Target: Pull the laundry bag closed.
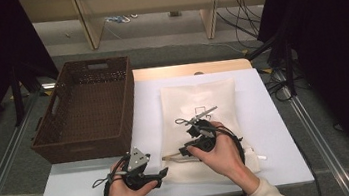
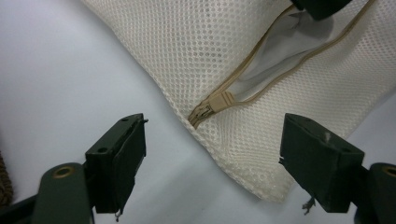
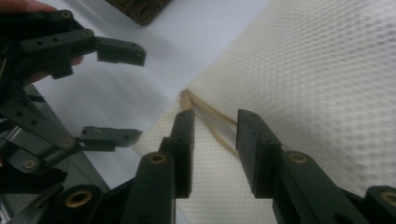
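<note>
A white table (image 1: 277,130) stands in a dim room, with a strip of pale wood at its far edge. Beyond it there is a grey floor (image 1: 164,33) with loose cables and the legs of a light wooden frame; dark curtains hang on both sides. Metal rails run along the floor to the left and right of the table.

On the left part of the table stands a brown basket (image 1: 83,109), partly over the table's left edge. In the middle lies a cream mesh bag (image 1: 198,100), flat, its near end close to the person's edge. Its zipper (image 2: 219,100) is partly open, and the white inside is seen through the gap.

The left gripper (image 1: 164,172) is held just beside the near left corner of the bag; its jaws are wide apart and grasp nothing, and the bag corner lies in front of them. The right gripper (image 3: 215,135) rests over the bag at the zipper. Its jaws are half closed with the zipper band between them; I cannot tell if the pads press on it.
</note>
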Demonstrator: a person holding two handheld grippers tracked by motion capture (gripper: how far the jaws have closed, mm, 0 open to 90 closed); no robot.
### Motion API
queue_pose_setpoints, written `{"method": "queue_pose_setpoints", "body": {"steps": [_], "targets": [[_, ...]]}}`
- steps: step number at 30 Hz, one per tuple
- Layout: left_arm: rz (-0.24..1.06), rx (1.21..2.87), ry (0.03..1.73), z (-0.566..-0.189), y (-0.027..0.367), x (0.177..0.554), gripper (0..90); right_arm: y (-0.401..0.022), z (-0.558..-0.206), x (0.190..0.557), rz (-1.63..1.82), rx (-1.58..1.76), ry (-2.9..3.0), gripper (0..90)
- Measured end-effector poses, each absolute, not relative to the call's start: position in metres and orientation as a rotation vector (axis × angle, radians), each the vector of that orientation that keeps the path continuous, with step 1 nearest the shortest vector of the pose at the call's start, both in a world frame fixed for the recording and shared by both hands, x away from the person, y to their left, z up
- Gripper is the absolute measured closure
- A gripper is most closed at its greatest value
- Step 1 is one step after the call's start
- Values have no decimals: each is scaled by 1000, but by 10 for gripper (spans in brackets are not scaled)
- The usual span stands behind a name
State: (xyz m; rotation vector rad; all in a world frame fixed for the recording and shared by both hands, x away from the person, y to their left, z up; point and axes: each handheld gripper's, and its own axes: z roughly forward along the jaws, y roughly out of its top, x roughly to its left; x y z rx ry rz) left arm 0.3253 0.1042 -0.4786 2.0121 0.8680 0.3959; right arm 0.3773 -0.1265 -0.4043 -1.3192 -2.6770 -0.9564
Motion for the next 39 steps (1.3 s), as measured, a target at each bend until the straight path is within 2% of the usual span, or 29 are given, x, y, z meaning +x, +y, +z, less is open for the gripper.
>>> {"method": "queue_pose_setpoints", "body": {"steps": [1,3,4,5,17,30,39], "targets": [[424,2024,850,-478,105,327,228,-123,-405,377,-949,-1308,-2674,701],[389,2014,890,-480,103,325,229,-118,-409,378,-930,-1301,-2666,714],[396,2034,859,-480,103,326,230,-116,-411,380,-913,-1289,-2665,723],[318,1977,931,-483,98,323,231,-114,-413,382,-902,-1279,-2663,730],[349,2054,889,-484,100,325,231,-94,-434,391,-835,-1289,-2614,732],[344,2037,894,-486,99,325,231,-78,-444,398,-771,-1274,-2628,735],[342,2038,900,-486,99,325,231,-70,-446,402,-756,-1239,-2647,790]]}}
